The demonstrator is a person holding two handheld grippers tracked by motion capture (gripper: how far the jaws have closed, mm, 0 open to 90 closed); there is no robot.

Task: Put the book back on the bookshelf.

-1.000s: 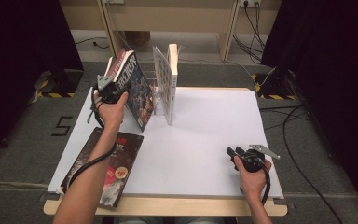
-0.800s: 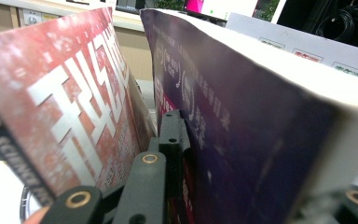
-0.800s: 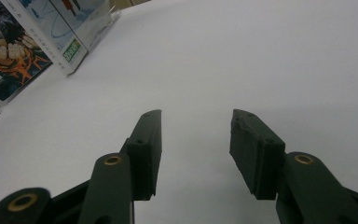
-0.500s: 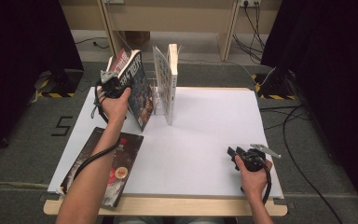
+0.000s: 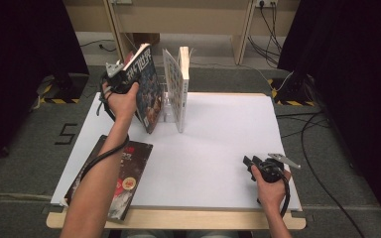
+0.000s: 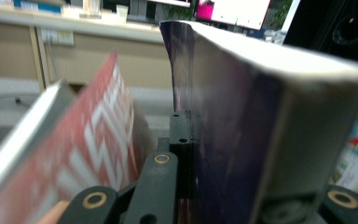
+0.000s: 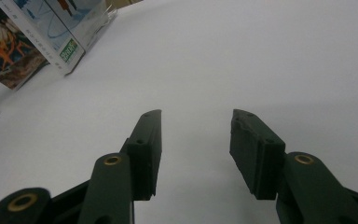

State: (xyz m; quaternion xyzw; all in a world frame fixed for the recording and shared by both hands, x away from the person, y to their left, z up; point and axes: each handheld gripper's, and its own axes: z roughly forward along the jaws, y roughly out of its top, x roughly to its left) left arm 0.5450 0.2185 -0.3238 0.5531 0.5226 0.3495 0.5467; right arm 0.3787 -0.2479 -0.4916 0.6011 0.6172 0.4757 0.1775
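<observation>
A thick book with a dark illustrated cover [image 5: 148, 96] stands tilted at the table's far left, its lower edge near the white tabletop [image 5: 218, 144]. My left gripper [image 5: 120, 75] is shut on its upper end; the jaws have just been closing on it. In the left gripper view the dark book [image 6: 233, 116] sits between the jaws of the left gripper [image 6: 256, 168], and a red cover with white lettering [image 6: 100, 140] leans just outside the left jaw. My right gripper [image 5: 251, 165] rests near the front right, open and holding nothing, as the right gripper [image 7: 196, 140] view confirms.
A white book [image 5: 179, 87] stands upright in a clear holder [image 5: 167, 111] right beside the tilted book. Another dark book [image 5: 126, 173] lies flat at the front left corner. Cables run across the floor on the right.
My left hand has risen and moved toward the far side with the book's upper end in its grip. The right hand has kept still.
</observation>
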